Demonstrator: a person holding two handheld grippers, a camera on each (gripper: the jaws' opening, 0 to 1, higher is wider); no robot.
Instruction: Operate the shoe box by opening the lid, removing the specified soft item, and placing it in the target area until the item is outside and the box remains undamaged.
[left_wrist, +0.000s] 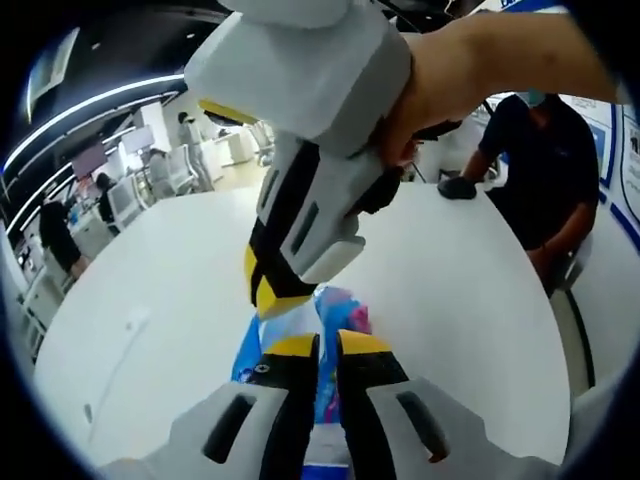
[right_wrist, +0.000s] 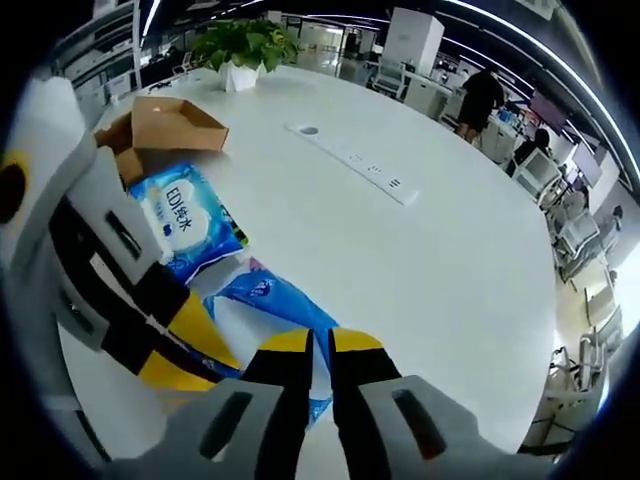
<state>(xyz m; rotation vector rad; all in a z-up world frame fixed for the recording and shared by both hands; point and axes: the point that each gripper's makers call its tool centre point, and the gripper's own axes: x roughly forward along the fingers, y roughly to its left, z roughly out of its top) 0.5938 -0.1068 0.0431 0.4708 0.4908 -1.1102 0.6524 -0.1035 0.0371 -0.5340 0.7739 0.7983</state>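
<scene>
The soft blue-and-white plastic pack (right_wrist: 265, 300) lies on the white tabletop (right_wrist: 420, 280), pinched between both grippers' fingers: right gripper (right_wrist: 318, 345) and left gripper (left_wrist: 325, 347) are clenched on it. The brown cardboard shoe box (right_wrist: 165, 125) stands open beyond them. The placing step seems in hand; next, both should release.

The left tongs (left_wrist: 327, 345) are white-grey with black arms and yellow tips; the right tongs (right_wrist: 318, 343) wear the same white, black and yellow. The pack (right_wrist: 268, 300) pinched between them is bright blue with white panels, and in the left gripper view it also shows pink (left_wrist: 345, 312). A second pack (right_wrist: 185, 228), lying nearer the box, is blue and white with blue lettering. The box (right_wrist: 165, 128) is plain brown cardboard. The desk (right_wrist: 400, 260) is white, with a white strip (right_wrist: 350, 160) across its middle. At its far edge a plant (right_wrist: 240, 40) is green in a white pot.
</scene>
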